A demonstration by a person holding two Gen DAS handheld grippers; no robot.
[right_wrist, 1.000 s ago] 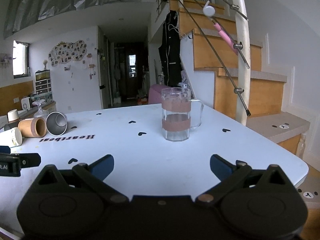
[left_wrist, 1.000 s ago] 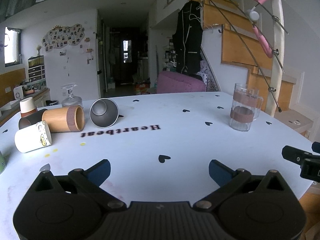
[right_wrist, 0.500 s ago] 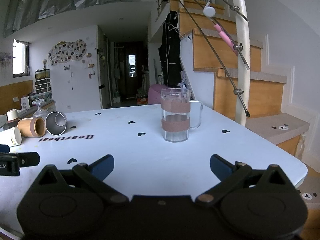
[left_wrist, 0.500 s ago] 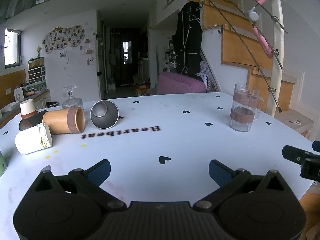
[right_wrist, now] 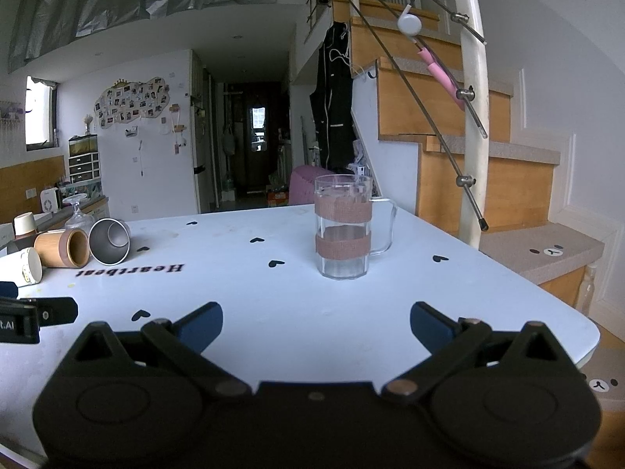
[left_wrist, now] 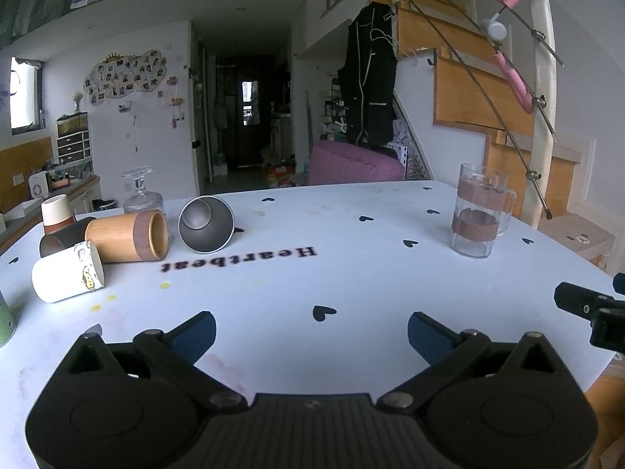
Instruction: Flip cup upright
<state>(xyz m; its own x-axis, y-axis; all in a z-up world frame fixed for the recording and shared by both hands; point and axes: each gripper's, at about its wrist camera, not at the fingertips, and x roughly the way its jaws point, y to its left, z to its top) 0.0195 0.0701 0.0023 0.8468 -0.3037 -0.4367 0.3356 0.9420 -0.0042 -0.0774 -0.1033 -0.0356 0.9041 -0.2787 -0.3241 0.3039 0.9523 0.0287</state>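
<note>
Both hand-held grippers, left gripper [left_wrist: 311, 324] and right gripper [right_wrist: 316, 322], hover spread wide and empty over the white heart-print table [left_wrist: 351, 273]. The tipped steel cup [left_wrist: 206, 224] lies at its far left, touching the fallen bamboo cup [left_wrist: 129, 236]; a careless reach could roll it or knock its neighbours.
</note>
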